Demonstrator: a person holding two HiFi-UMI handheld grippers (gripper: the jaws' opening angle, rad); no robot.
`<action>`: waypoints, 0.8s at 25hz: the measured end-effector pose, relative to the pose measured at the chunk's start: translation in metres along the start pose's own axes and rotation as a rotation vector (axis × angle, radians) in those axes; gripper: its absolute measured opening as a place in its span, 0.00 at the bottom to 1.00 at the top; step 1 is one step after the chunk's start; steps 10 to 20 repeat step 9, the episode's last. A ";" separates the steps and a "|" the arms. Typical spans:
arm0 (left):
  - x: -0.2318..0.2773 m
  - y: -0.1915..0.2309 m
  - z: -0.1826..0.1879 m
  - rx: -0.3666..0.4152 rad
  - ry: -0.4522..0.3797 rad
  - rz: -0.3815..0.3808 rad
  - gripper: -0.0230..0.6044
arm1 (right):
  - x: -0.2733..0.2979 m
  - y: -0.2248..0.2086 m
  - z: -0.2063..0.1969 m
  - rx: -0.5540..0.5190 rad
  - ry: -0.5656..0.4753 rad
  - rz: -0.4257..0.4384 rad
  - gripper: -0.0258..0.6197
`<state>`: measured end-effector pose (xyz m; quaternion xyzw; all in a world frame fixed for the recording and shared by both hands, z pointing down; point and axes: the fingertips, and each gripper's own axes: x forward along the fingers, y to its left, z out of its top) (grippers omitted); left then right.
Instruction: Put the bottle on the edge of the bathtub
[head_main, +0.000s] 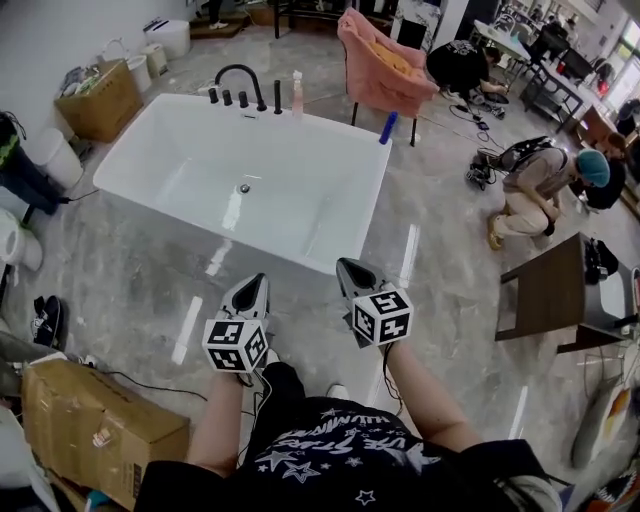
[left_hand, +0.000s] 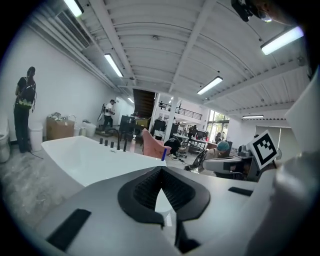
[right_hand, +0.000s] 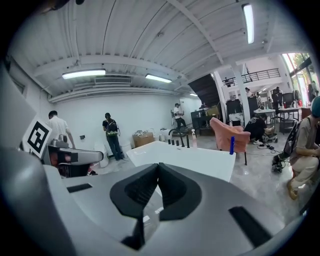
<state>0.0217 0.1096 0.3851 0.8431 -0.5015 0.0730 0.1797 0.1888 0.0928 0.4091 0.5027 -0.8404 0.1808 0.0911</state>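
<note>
Fingers on my left gripper (left_hand: 161, 172) are pressed together at the tips with nothing between them. Those on my right gripper (right_hand: 158, 167) are closed tip to tip as well, and also empty. I hold both grippers side by side low in front of me, near each other but apart, above the grey marble-patterned floor (head_main: 130, 270). They point toward the near side of the white rectangular bathtub (head_main: 330, 118), and neither touches it.

Two bottles stand on the tub's rim, both well away from my fingers. A slim blue bottle (head_main: 388, 128) sits on the far right corner of the rim, tilted a little in the head view. A pale pink pump bottle (head_main: 297, 95) stands upright on the far rim, just beside the black curved faucet (head_main: 240, 80) and its row of small black handles. I cannot tell from here which of the two the task means.

The basin of the tub is bare white, with a small drain in its bottom. Behind the far right corner stands a pink upholstered chair (head_main: 385, 65). Off to my right a crouching person (head_main: 545, 185) in a teal cap is on the floor. A brown cardboard box (head_main: 100, 425) lies close to my left leg.
</note>
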 end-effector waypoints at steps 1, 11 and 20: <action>-0.007 -0.007 -0.002 0.001 -0.004 0.003 0.06 | -0.008 0.002 -0.001 0.001 -0.005 0.007 0.06; -0.049 -0.050 -0.004 0.001 -0.043 0.033 0.06 | -0.058 0.017 -0.002 -0.004 -0.034 0.058 0.06; -0.049 -0.050 -0.004 0.001 -0.043 0.033 0.06 | -0.058 0.017 -0.002 -0.004 -0.034 0.058 0.06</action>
